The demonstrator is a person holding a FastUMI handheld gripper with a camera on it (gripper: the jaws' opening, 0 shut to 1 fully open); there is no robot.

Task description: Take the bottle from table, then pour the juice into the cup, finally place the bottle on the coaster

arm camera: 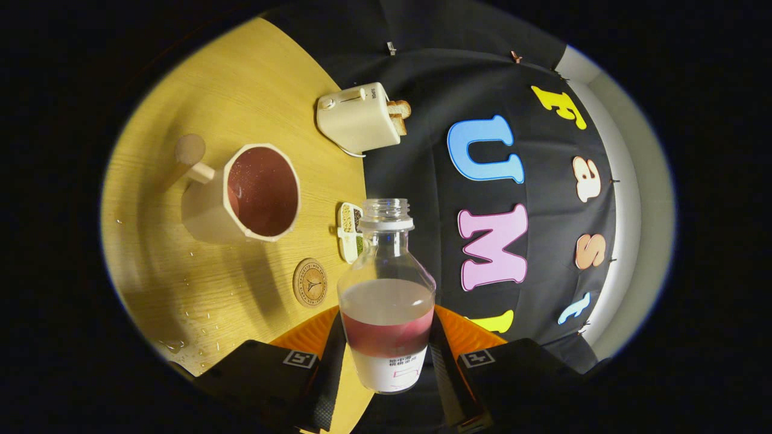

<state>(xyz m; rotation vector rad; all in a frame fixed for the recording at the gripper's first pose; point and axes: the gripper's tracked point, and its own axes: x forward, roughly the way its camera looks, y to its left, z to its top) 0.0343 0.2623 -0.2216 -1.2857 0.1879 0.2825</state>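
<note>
My gripper (386, 355) is shut on a clear, uncapped bottle (386, 289), both fingers pressing its lower body. Red juice sits in the bottle's lower part, above a white label. The whole view is rolled, so the wooden table (199, 283) appears tipped on its side. A cream mug (250, 193) with a handle holds red juice and lies beyond the fingers, off to the bottle's left. A small round cork coaster (310, 282) lies on the table between the mug and the bottle, just ahead of the left finger.
A cream toaster (360, 117) with bread slices stands farther along the table. A small divided dish (350, 232) of seeds sits beside the bottle's neck. Water drops (199, 319) speckle the wood near the left finger. The table edge meets the black cloth wall.
</note>
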